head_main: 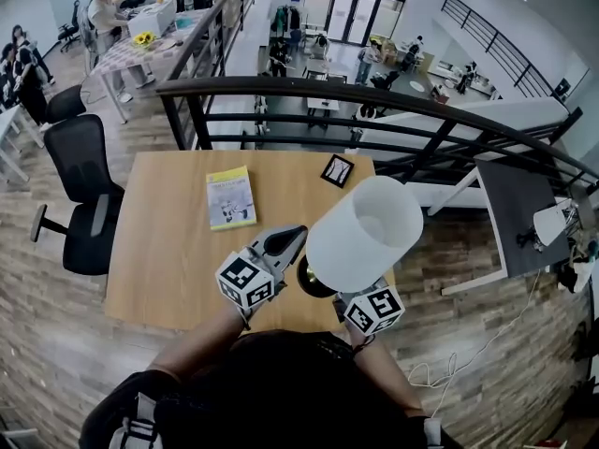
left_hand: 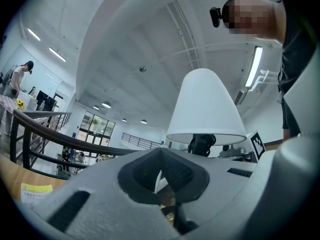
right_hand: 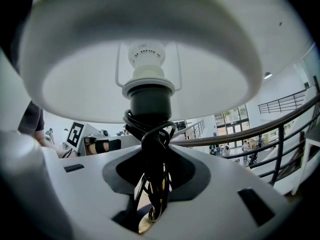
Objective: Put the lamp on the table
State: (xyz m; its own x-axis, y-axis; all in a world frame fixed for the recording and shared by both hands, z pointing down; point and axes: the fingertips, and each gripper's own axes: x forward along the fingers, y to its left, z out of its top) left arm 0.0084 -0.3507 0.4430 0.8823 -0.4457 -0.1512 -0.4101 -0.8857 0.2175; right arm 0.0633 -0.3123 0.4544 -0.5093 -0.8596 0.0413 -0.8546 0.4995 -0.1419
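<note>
The lamp has a white shade (head_main: 365, 232) and a dark round base (head_main: 314, 281), and it hangs over the near edge of the wooden table (head_main: 168, 251). My right gripper (right_hand: 152, 194) is shut on the lamp's stem, where black cord (right_hand: 155, 154) is wound below the socket (right_hand: 149, 101). In the head view only its marker cube (head_main: 372, 309) shows under the shade. My left gripper (head_main: 292, 239) reaches in from the left at base height. Its jaws stand almost together with a brass-coloured edge of the base (left_hand: 167, 211) between them. The shade (left_hand: 205, 106) rises just beyond.
On the table lie a yellow booklet (head_main: 230, 197) and a small black-and-white marker card (head_main: 337, 170). A black office chair (head_main: 80, 195) stands at the table's left. A dark railing (head_main: 374, 96) runs behind the table, and a grey side table (head_main: 515, 213) stands to the right.
</note>
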